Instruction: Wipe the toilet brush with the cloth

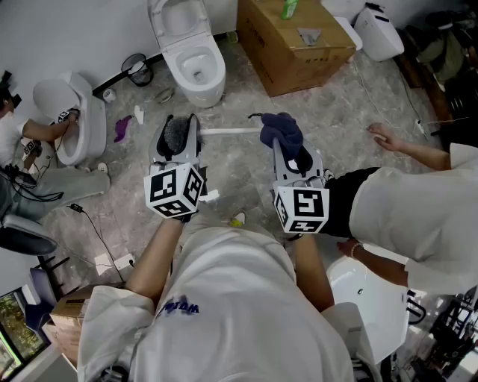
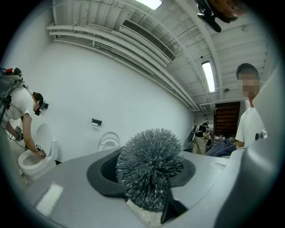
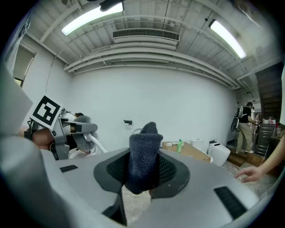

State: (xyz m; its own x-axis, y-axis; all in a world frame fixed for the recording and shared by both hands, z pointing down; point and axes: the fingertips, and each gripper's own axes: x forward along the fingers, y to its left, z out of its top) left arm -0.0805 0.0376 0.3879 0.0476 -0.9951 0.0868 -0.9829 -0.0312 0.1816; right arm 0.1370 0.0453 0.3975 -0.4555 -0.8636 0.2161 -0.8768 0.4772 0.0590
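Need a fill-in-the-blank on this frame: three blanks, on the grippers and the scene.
1. The left gripper is shut on the bristle head of the toilet ____.
2. The right gripper grips a dark blue ____.
3. The green bottle stands on the cardboard ____.
Missing: brush; cloth; box.

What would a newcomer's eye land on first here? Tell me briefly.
The left hand-held gripper is clamped on the grey bristly toilet brush head, centre-left in the head view. Beside it, the right hand-held gripper pinches a dark blue knitted cloth. Ahead on the floor stands a white ceramic toilet, with a brown cardboard box to its right.
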